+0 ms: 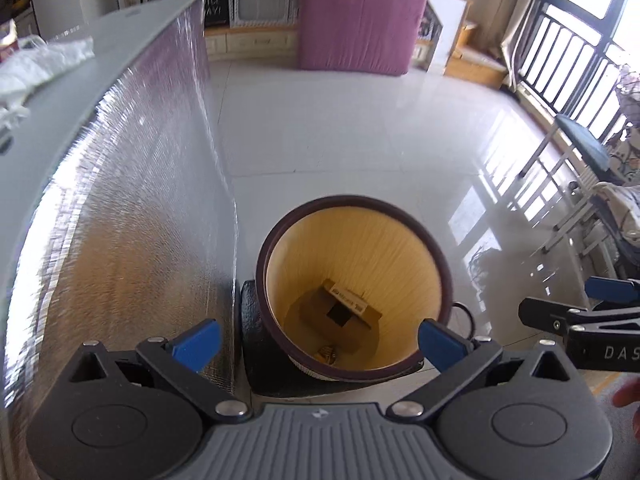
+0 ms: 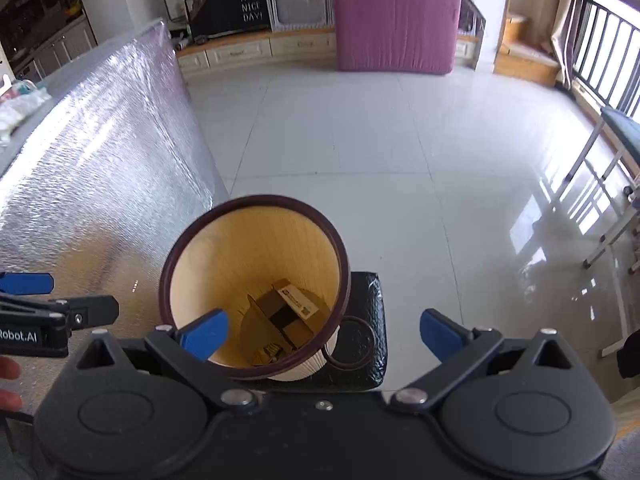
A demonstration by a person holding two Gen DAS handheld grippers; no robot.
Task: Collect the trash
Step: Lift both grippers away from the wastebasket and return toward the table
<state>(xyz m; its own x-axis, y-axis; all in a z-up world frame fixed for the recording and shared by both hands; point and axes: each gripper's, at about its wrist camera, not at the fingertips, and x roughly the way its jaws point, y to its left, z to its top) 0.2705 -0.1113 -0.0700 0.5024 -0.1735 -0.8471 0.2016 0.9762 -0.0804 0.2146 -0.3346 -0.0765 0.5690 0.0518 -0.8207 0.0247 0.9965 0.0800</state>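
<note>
A round waste bin with a dark brown rim and yellow inside stands on the floor below both grippers. A brown cardboard box and a small scrap lie at its bottom. The bin also shows in the right wrist view, with the box inside. My left gripper is open and empty above the bin. My right gripper is open and empty above the bin's right rim. Each gripper's fingers show at the edge of the other's view.
A table draped in silver foil stands just left of the bin, with white crumpled plastic on top. A black pad lies under the bin. White tiled floor stretches ahead to a pink mattress. Metal frames stand at right.
</note>
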